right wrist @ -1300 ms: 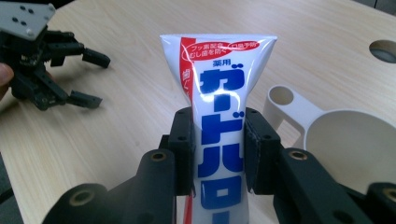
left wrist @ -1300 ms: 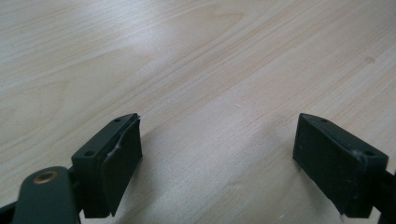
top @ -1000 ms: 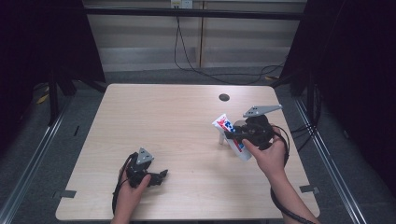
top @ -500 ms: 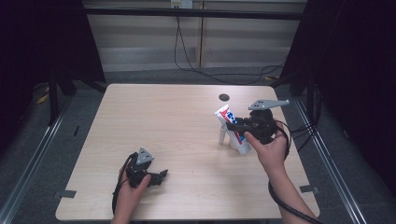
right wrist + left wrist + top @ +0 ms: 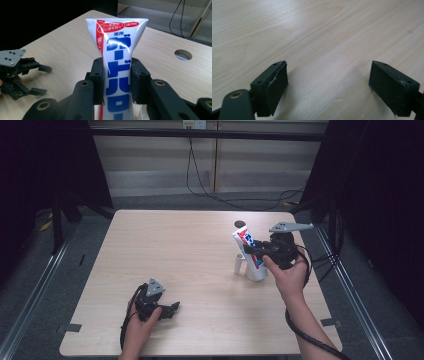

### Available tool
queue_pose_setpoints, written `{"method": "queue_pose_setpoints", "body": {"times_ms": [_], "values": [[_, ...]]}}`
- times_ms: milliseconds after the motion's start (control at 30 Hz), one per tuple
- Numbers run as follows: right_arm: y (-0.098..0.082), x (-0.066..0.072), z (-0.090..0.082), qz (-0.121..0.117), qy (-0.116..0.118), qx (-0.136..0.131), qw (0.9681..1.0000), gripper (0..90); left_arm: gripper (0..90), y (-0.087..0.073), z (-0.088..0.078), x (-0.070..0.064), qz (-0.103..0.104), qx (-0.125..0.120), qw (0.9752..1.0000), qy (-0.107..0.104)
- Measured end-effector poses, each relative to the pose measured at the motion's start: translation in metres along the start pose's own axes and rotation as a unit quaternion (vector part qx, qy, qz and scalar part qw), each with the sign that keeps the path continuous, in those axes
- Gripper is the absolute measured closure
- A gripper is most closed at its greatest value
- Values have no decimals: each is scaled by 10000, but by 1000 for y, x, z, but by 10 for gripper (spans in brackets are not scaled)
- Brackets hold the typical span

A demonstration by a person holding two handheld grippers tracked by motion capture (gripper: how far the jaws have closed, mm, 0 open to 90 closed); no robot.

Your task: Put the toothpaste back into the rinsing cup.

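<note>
Standing toothpaste tube (image 5: 117, 70), clamped between right gripper (image 5: 117, 80) jaws

**Japanese print on the toothpaste tube**

The toothpaste tube (image 5: 117, 62) carries all the readable text. Above the right gripper (image 5: 117, 82) fingers (image 5: 98, 80), near the crimped end, small red characters sit in boxes, one reading 口臭予防. Just below stands blue 薬用. Large blue katakana (ガードハロー, as far as it shows) run down between the pads.
</note>
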State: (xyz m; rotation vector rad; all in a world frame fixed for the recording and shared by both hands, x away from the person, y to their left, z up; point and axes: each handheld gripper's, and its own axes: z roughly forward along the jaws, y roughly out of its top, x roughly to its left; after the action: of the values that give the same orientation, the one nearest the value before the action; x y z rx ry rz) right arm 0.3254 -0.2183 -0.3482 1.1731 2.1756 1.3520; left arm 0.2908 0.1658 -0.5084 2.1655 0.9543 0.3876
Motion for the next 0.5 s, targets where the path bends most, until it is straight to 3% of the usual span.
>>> {"method": "queue_pose_setpoints", "body": {"times_ms": [333,500], "values": [[2,-9,3,97,-244,-131,9996,681,154,0,0,0,8,11,10000,-3],[4,-10,5,31,-320,-183,9993,682,154,0,0,0,9,13,10000,-2]]}}
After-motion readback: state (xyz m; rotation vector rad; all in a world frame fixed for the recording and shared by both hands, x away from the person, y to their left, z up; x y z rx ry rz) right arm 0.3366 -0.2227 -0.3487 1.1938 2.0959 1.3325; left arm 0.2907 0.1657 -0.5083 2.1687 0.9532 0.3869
